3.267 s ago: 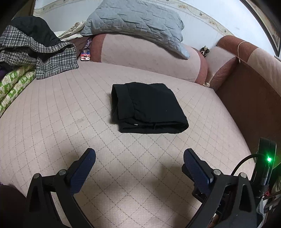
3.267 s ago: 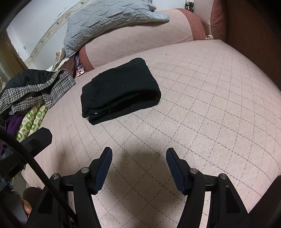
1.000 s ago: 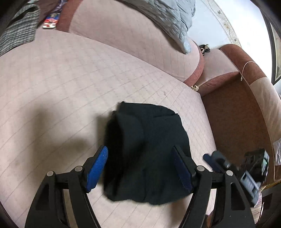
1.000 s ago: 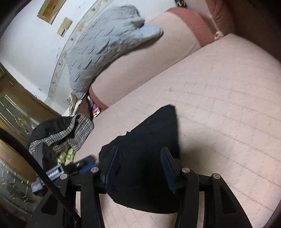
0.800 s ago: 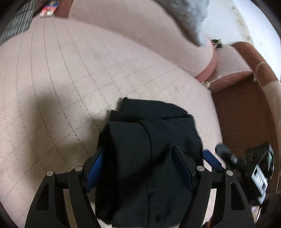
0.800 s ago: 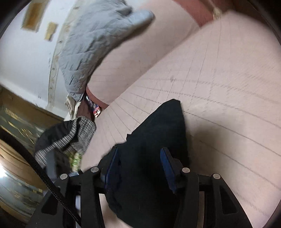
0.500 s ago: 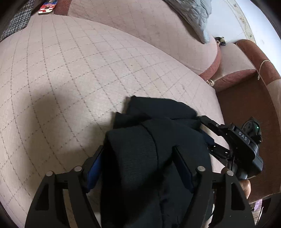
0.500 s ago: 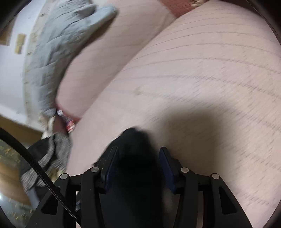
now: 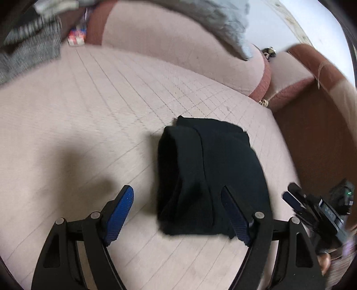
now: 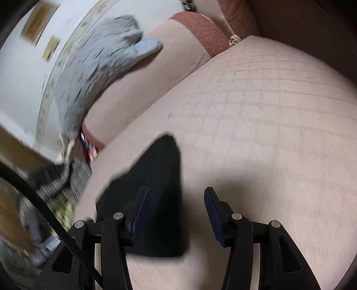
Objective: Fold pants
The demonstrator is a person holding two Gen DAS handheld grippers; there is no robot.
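Note:
The black pants (image 9: 212, 174) lie folded into a thick bundle on the pink quilted sofa seat (image 9: 89, 111). My left gripper (image 9: 176, 193) is open just before the bundle's near end. Its right finger overlaps the cloth and its left pad is well off it. In the right wrist view the pants (image 10: 156, 178) reach in between the opening jaws of my right gripper (image 10: 176, 189), next to the left finger. The right pad stands apart from the cloth. The right gripper (image 9: 296, 200) also shows at the left wrist view's right edge, beside the bundle.
A grey quilted pillow (image 9: 223, 17) rests on the sofa back. A checked garment (image 9: 29, 51) is piled at the far left, with a small colourful pack (image 9: 77, 39) beside it. The brown armrest (image 9: 312, 133) rises close to the right of the pants.
Half a second ago the pants filled the space between both grippers' jaws. Now the bundle lies on the seat and both grippers have drawn back from it with their jaws clear.

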